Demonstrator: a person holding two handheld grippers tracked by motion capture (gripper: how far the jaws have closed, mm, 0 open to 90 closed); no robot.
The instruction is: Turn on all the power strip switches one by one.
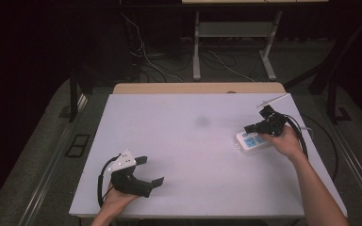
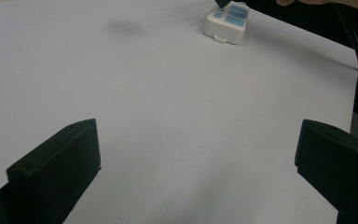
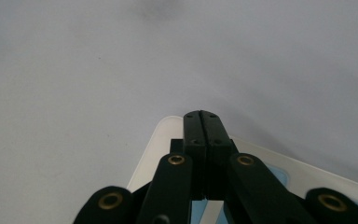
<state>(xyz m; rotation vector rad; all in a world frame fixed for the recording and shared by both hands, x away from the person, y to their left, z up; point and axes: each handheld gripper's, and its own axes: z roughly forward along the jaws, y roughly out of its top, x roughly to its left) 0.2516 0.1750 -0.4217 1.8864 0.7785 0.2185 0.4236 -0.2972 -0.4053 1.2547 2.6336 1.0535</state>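
1. As the right gripper [image 1: 250, 128] rests jaws closed, tips pressed on the strip [image 1: 250, 141], nothing is gripped.
2. Strip lies near table [image 1: 179, 141] right edge; judged light, stiff, smooth plastic, prob. slippery. Best taken across its short sides.
3. Left gripper [image 1: 152, 170] is held wide open, empty, well left of strip.
4. Open room lies left of strip.

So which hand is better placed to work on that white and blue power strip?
The right. Its gripper, jaws shut, is already over the power strip; the left gripper sits open, far across the table.
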